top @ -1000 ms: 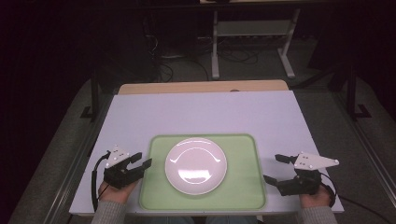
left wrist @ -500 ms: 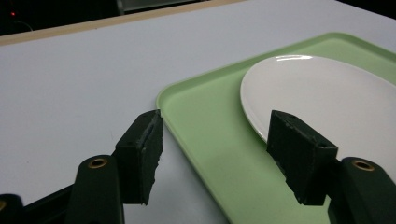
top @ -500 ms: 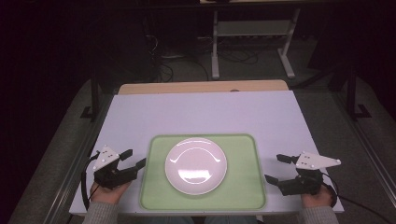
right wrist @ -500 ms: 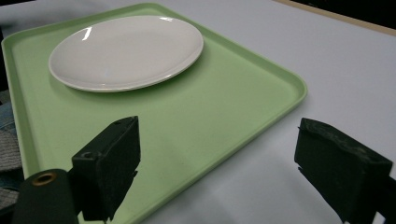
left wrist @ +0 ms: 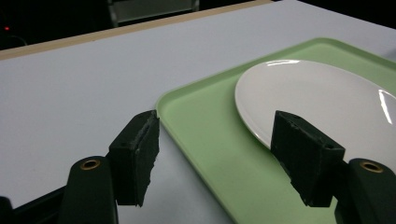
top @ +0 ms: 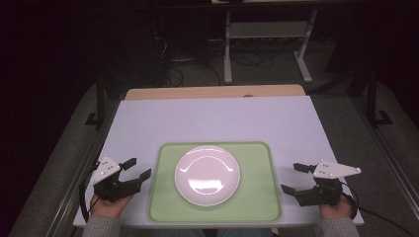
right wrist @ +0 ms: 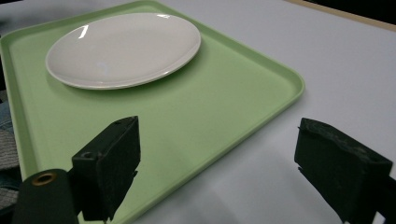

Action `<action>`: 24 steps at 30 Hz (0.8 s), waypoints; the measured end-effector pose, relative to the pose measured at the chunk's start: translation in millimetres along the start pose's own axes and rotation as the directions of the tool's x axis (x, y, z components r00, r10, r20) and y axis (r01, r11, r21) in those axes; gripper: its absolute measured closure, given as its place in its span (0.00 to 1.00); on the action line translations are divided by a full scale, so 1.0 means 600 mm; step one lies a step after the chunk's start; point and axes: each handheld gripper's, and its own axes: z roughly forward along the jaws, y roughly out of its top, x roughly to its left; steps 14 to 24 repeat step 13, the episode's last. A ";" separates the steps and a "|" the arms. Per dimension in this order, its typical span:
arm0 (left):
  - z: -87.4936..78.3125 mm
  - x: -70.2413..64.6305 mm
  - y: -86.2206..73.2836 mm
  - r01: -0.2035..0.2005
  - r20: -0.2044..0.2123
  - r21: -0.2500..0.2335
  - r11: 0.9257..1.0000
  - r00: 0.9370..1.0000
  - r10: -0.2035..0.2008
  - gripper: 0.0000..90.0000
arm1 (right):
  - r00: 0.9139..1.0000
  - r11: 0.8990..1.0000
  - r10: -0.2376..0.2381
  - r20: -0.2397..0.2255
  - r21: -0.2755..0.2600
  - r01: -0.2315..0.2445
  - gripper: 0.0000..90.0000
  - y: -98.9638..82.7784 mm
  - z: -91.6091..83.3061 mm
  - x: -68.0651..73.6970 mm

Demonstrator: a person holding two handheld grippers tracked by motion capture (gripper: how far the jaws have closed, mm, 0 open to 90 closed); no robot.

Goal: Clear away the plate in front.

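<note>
Underneath, a white table [top: 212, 118] bears the green tray [top: 257, 197], dark room beyond.

We see a white table top [top: 212, 118] with a tan wooden strip [top: 212, 92] along its far edge. Beyond it, on the dark floor, stands a pale metal frame [top: 267, 39] with two legs, and loose cables [top: 180, 74] lie to its left. Grey carpet [top: 375, 148] flanks the table's right side.
</note>
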 end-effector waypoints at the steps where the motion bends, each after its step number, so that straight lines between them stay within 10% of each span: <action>1: 0.000 0.000 -0.001 -0.003 0.000 0.000 1.000 1.000 0.003 0.36 | 1.000 1.000 0.001 0.001 0.002 -0.001 0.15 0.000 0.000 0.000; 24: 0.014 0.000 -0.008 -0.020 0.010 0.027 0.999 1.000 0.020 0.35 | 1.000 1.000 -0.006 -0.003 0.022 0.006 0.15 0.001 0.008 0.002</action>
